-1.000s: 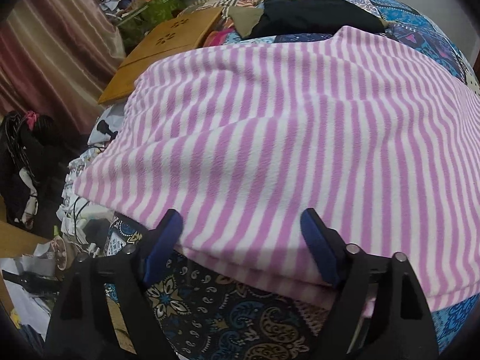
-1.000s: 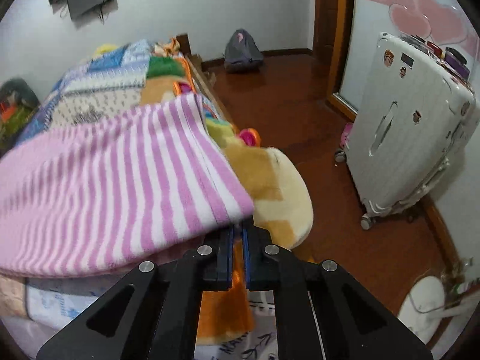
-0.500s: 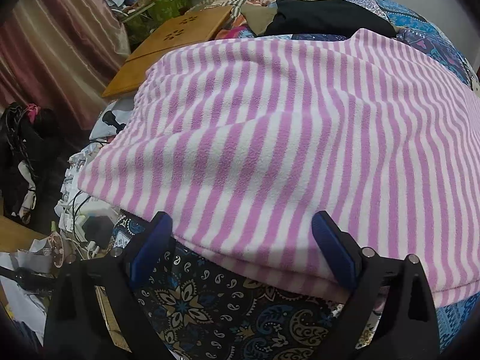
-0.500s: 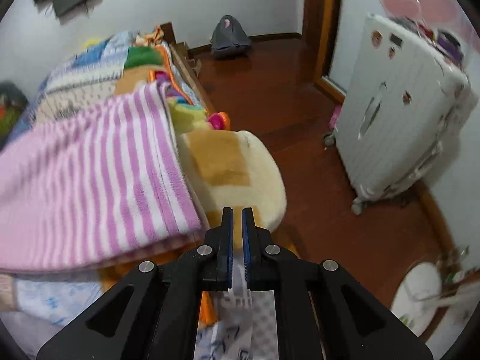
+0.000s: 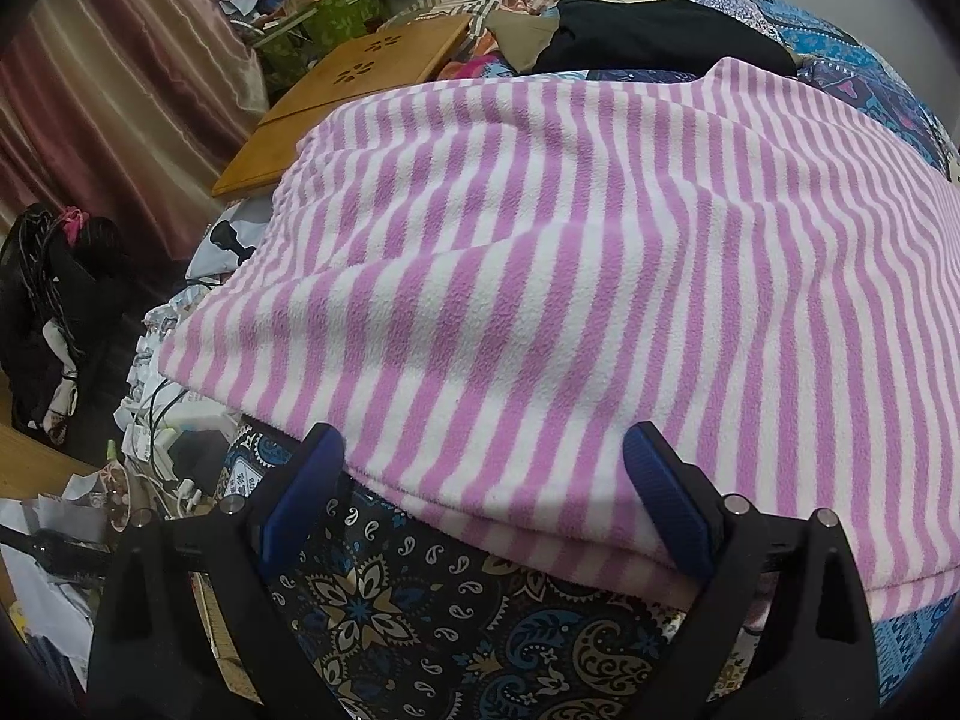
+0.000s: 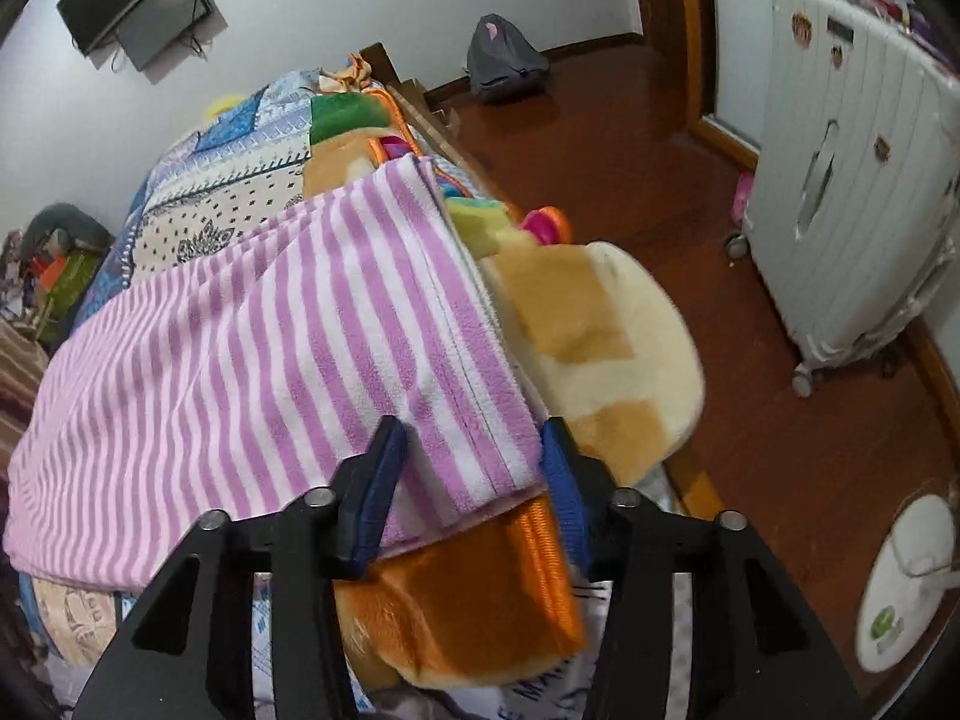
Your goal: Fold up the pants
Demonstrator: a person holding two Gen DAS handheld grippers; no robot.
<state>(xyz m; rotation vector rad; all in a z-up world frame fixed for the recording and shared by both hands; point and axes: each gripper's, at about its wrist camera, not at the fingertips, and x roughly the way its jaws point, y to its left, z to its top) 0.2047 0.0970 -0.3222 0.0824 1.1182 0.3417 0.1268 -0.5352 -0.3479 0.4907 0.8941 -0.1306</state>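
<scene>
Right gripper (image 6: 474,468) jaws just opening astride corner of folded pink-white striped pants (image 6: 270,348); left gripper (image 5: 486,480) wide.

No legible text, labels or numbers anywhere.

One pair of striped pants (image 5: 588,276) lies folded on one bed (image 5: 456,618), just ahead of both tongs. Two tongs show, the left tongs (image 5: 480,498) and the right tongs (image 6: 474,480), each with two blue pads. Far ahead and to the left of the left tongs lies one wooden board (image 5: 354,90), with one black garment (image 5: 654,36) farther ahead. Right of the right tongs stands one white suitcase (image 6: 840,180); one grey backpack (image 6: 504,60) sits far ahead, and one plush toy (image 6: 600,348) just beyond its tips.
</scene>
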